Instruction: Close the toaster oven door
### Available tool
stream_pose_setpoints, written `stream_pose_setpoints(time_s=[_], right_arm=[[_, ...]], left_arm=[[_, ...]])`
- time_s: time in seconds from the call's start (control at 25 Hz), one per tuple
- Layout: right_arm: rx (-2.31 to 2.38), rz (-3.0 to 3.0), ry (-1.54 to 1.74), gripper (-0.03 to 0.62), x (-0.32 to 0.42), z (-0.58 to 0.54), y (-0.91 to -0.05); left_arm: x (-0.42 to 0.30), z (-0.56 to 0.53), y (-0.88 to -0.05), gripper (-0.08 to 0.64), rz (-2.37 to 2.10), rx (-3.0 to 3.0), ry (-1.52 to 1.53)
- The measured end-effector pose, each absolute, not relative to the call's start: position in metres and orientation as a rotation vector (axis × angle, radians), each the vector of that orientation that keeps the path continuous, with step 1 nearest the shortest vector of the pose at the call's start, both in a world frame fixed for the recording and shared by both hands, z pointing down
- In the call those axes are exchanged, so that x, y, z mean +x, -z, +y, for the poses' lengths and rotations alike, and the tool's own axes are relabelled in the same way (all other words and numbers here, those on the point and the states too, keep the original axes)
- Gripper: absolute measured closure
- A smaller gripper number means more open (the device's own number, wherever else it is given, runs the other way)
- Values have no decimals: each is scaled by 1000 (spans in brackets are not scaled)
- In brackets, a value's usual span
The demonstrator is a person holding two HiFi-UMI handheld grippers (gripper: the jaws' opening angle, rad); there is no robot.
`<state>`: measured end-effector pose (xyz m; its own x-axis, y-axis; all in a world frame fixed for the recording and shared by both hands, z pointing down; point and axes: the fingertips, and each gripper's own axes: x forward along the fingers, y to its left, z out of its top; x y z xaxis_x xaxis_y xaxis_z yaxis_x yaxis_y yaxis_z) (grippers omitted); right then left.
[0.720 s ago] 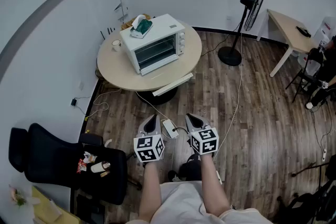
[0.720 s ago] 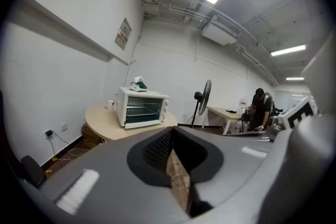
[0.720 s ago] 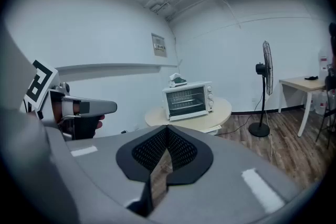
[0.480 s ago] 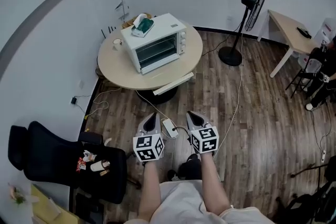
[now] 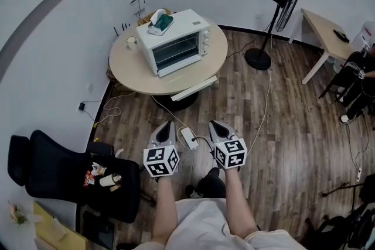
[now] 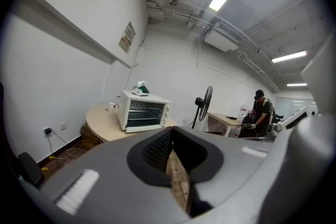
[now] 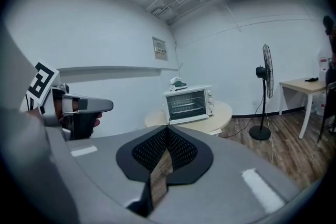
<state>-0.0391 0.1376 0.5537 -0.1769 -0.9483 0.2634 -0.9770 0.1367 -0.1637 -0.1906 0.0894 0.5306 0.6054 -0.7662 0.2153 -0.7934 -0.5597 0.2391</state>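
The white toaster oven [image 5: 176, 41] stands on a round beige table [image 5: 133, 75] across the room, its glass door upright against the front. It also shows in the left gripper view [image 6: 143, 110] and the right gripper view [image 7: 188, 104]. Both grippers are held low over the wooden floor, well short of the table. My left gripper [image 5: 167, 125] is shut with nothing in it, its jaws together [image 6: 172, 131]. My right gripper [image 5: 213, 124] is shut and empty too [image 7: 167, 127]. The left gripper [image 7: 79, 105] shows at the left of the right gripper view.
A green-and-white object [image 5: 159, 21] lies on the oven, a cup [image 5: 132, 41] beside it. A white slat [image 5: 193, 89] juts from the table's front edge. A power strip [image 5: 188, 138] and cables lie on the floor. Standing fan [image 5: 275, 9], wooden desk [image 5: 325, 35], black chair [image 5: 70, 175].
The head view has shifted slightly, so the oven sits a little higher in the picture. Both grippers stay shut, side by side; the left one sits a little lower.
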Motion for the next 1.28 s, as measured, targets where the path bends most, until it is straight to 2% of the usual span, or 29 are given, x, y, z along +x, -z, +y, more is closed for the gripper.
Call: stream_pose_setpoints(time_s=[0.28,0.72,0.92,1.12,1.28], right_arm=[[1950,-2289,-449,592,-28,144,-550],[2044,-2224,-464,592,30,149,-550],[1981,-2301,-536,592,40,101,-572],[1827,-2402,-520,592,56,24,-578],[1723,-2504,-532,592,72,-33,-569]], left_arm=[[-181,80,-522,502,-1236,2513,-57],[-179,63,-538,502,-1250,2407,-15],[-177,34,-548,502,-1311,2427,-95],[-181,-21,-556,502,-1456,2335,-53],[-156,-64,-562,502,-1512,2262,-60]])
